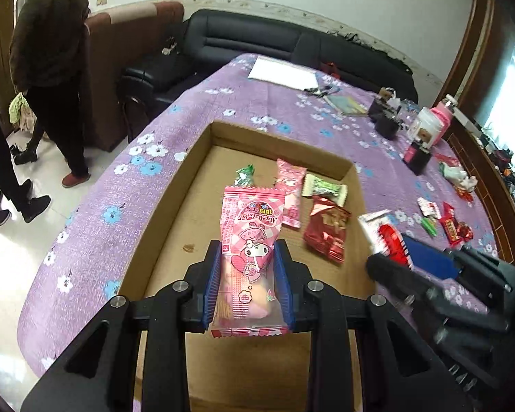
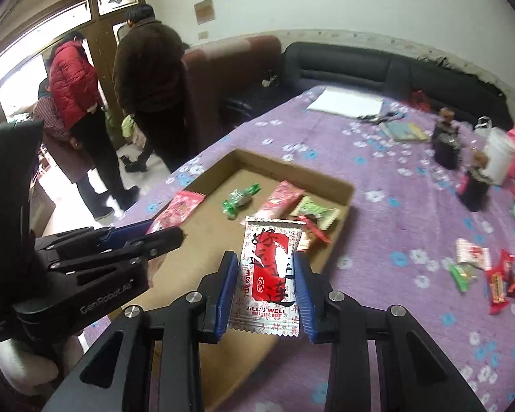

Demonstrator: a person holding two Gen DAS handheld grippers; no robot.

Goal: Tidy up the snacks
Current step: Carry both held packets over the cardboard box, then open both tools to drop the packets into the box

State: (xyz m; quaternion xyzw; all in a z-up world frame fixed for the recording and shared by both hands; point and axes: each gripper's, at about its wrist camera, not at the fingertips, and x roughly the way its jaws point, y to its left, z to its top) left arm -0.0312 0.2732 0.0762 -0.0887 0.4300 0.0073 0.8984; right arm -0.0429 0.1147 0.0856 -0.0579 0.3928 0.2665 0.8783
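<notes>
My left gripper [image 1: 249, 250] is shut on a pink cartoon snack packet [image 1: 250, 240], held above the shallow cardboard box [image 1: 168, 213]. In the box lie a green candy [image 1: 245, 174], a second pink packet [image 1: 290, 189], a white-green packet [image 1: 324, 187] and a dark red packet [image 1: 328, 228]. My right gripper [image 2: 266, 261] is shut on a red-and-white snack packet [image 2: 269, 274], held over the box's near right rim [image 2: 346, 185]. The right gripper also shows at the right of the left wrist view [image 1: 391, 243]. The left gripper shows at the left of the right wrist view [image 2: 161, 237].
Loose snacks [image 2: 491, 274] lie on the purple flowered tablecloth [image 2: 395, 213] right of the box. Dark containers [image 2: 446, 144], a white jar [image 2: 498, 158], papers [image 2: 346, 103] and a booklet stand farther back. People [image 2: 147, 79] stand left of the table near sofas.
</notes>
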